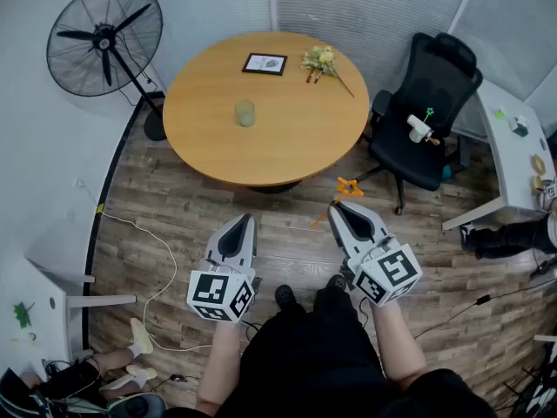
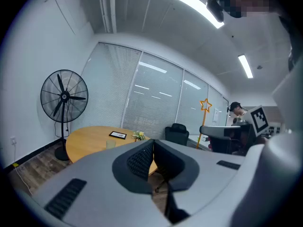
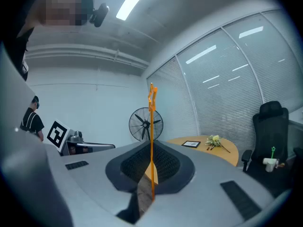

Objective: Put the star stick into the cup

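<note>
The star stick (image 1: 346, 186) is a thin orange rod with a star outline at its top. My right gripper (image 1: 335, 205) is shut on its lower part, over the wooden floor just short of the table. In the right gripper view the star stick (image 3: 151, 126) rises upright out of my right gripper (image 3: 150, 146), with the star seen edge-on. The pale green cup (image 1: 246, 113) stands upright near the middle of the round table (image 1: 305, 138). The cup (image 2: 111, 144) also shows in the left gripper view. My left gripper (image 1: 246, 219) is shut and empty, level with the right one.
A framed picture (image 1: 265, 64) and a small bunch of flowers (image 1: 321, 60) lie at the table's far side. A black office chair (image 1: 426, 111) stands to the right, a standing fan (image 1: 106, 42) to the left. A white cable (image 1: 157, 251) runs over the floor.
</note>
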A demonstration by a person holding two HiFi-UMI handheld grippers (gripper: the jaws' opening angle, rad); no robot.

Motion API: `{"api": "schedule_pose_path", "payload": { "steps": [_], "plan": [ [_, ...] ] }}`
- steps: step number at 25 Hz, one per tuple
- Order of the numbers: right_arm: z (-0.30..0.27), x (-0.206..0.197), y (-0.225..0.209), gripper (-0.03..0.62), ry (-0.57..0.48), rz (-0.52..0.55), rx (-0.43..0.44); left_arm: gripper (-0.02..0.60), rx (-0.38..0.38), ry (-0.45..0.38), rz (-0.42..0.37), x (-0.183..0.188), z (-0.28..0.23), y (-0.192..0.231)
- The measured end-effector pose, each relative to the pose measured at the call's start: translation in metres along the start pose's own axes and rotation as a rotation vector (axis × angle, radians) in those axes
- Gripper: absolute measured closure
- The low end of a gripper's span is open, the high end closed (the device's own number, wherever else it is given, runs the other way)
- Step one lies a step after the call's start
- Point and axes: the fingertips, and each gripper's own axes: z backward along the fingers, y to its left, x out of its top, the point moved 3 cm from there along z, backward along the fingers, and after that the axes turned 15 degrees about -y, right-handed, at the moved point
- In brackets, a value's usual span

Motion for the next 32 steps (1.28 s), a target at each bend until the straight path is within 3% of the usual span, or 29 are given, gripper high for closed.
{"api": "schedule_pose_path", "payload": {
  "steps": [18, 32],
  "plan": [
    [-0.013, -0.002, 0.028, 0.568, -0.027, 0.02, 0.028, 0.581, 0.004, 0.002, -0.004, -0.001, 0.017, 0.022],
    [-0.034, -0.013, -0.002, 0.568, -0.007, -0.033, 0.031, 0.581, 0.029, 0.046, 0.014, -0.019, -0.011, 0.037]
  ]
}}
